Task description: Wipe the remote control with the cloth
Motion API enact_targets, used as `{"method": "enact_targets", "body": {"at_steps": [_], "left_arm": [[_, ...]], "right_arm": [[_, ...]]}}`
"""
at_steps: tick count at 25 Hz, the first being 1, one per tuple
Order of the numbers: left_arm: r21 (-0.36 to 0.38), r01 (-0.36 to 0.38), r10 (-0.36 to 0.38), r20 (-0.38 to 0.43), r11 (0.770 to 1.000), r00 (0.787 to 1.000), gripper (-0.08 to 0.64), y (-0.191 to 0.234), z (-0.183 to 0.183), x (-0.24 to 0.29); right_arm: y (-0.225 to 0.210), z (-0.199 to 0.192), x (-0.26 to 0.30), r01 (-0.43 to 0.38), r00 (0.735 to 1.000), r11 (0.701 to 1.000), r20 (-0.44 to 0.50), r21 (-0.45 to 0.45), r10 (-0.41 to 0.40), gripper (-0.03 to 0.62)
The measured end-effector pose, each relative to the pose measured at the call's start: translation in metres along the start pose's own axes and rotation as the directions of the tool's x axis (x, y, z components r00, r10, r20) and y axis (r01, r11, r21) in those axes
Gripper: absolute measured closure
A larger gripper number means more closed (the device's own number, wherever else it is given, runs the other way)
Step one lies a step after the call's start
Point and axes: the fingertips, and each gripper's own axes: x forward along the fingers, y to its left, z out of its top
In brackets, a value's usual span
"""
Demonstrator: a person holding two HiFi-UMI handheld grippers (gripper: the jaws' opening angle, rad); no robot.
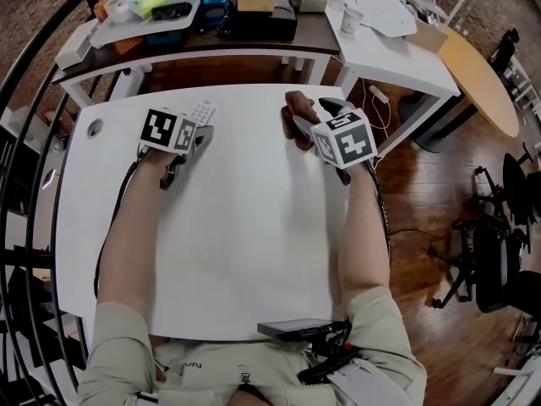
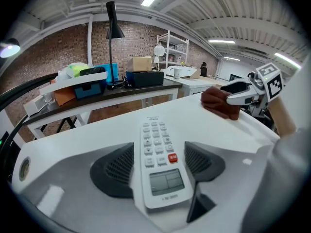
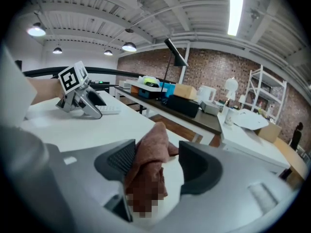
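Observation:
A white remote control point(image 1: 201, 111) lies on the white table point(image 1: 245, 252) near its far edge, buttons up. My left gripper point(image 1: 199, 129) straddles it. In the left gripper view the remote point(image 2: 158, 159) lies lengthwise between the two dark pads point(image 2: 114, 171), with thin gaps on both sides. A brown cloth point(image 1: 296, 106) sits bunched on the table at the far right. My right gripper point(image 1: 311, 115) is around it with its jaws wide. The cloth point(image 3: 148, 154) leans on the left pad and stands clear of the right one.
Behind the table stands a dark desk point(image 1: 254, 36) with boxes, a blue bin and a lamp. A white side table point(image 1: 397, 49) at the right carries a cup and papers. A dark phone point(image 1: 296, 328) lies at the table's near edge.

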Motion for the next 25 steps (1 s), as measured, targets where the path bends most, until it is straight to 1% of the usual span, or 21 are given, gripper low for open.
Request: {"method": "enact_targets", "body": {"at_steps": [3, 4, 7, 9, 10, 12, 13, 15, 18, 21, 22, 23, 25], "left_arm": [[-0.008, 0.01, -0.01, -0.002, 1.0, 1.0, 0.219, 0.0, 0.002, 0.002], [-0.009, 0.01, -0.01, -0.001, 1.0, 1.0, 0.219, 0.0, 0.003, 0.002], [-0.002, 0.008, -0.008, -0.001, 1.0, 1.0, 0.224, -0.002, 0.003, 0.003], [0.009, 0.011, -0.011, 0.0, 1.0, 1.0, 0.241, -0.005, 0.003, 0.002], [0.014, 0.014, -0.014, 0.0, 1.0, 1.0, 0.255, -0.007, 0.003, 0.002], [0.024, 0.02, -0.02, 0.001, 1.0, 1.0, 0.289, -0.01, 0.003, 0.001], [0.03, 0.023, -0.023, 0.002, 0.999, 1.0, 0.301, -0.011, 0.004, 0.002], [0.039, 0.027, -0.027, 0.005, 0.999, 1.0, 0.307, -0.012, 0.005, 0.002], [0.056, 0.018, -0.019, 0.017, 0.998, 1.0, 0.312, -0.013, 0.005, 0.001], [0.076, -0.005, 0.002, 0.042, 0.997, 0.999, 0.314, -0.013, 0.006, -0.002], [0.083, -0.014, 0.009, 0.052, 0.996, 0.999, 0.316, -0.013, 0.006, -0.003], [0.089, -0.023, 0.018, 0.062, 0.996, 0.998, 0.316, -0.013, 0.006, -0.005], [0.102, -0.041, 0.033, 0.081, 0.994, 0.996, 0.318, -0.013, 0.006, -0.006]], "right_arm": [[0.003, 0.002, 0.002, -0.022, 1.0, 1.0, 0.019, 0.005, 0.022, 0.344], [0.004, 0.003, 0.003, -0.024, 0.999, 1.0, 0.023, 0.006, 0.024, 0.371], [0.004, 0.004, 0.004, -0.023, 0.999, 0.999, 0.025, 0.039, 0.022, 0.376], [0.002, 0.004, 0.002, -0.012, 1.0, 0.999, 0.021, 0.051, 0.011, 0.376], [0.0, 0.004, 0.001, -0.006, 1.0, 0.999, 0.019, 0.049, 0.005, 0.372], [-0.001, 0.002, 0.001, -0.006, 1.0, 0.999, 0.011, 0.042, 0.006, 0.314], [0.0, 0.0, 0.002, -0.015, 1.0, 0.999, 0.006, 0.041, 0.014, 0.296], [0.003, -0.003, 0.006, -0.034, 0.999, 0.998, -0.004, 0.043, 0.034, 0.266], [0.006, -0.01, 0.011, -0.037, 0.999, 0.999, -0.031, 0.033, 0.038, 0.262], [0.009, -0.017, 0.017, -0.023, 0.998, 1.0, -0.065, 0.006, 0.024, 0.262], [0.008, -0.02, 0.019, -0.011, 0.997, 1.0, -0.078, -0.003, 0.01, 0.275], [0.007, -0.023, 0.021, 0.003, 0.996, 1.0, -0.09, -0.012, -0.004, 0.322], [0.006, -0.026, 0.025, 0.017, 0.995, 1.0, -0.101, -0.025, -0.02, 0.389]]}}
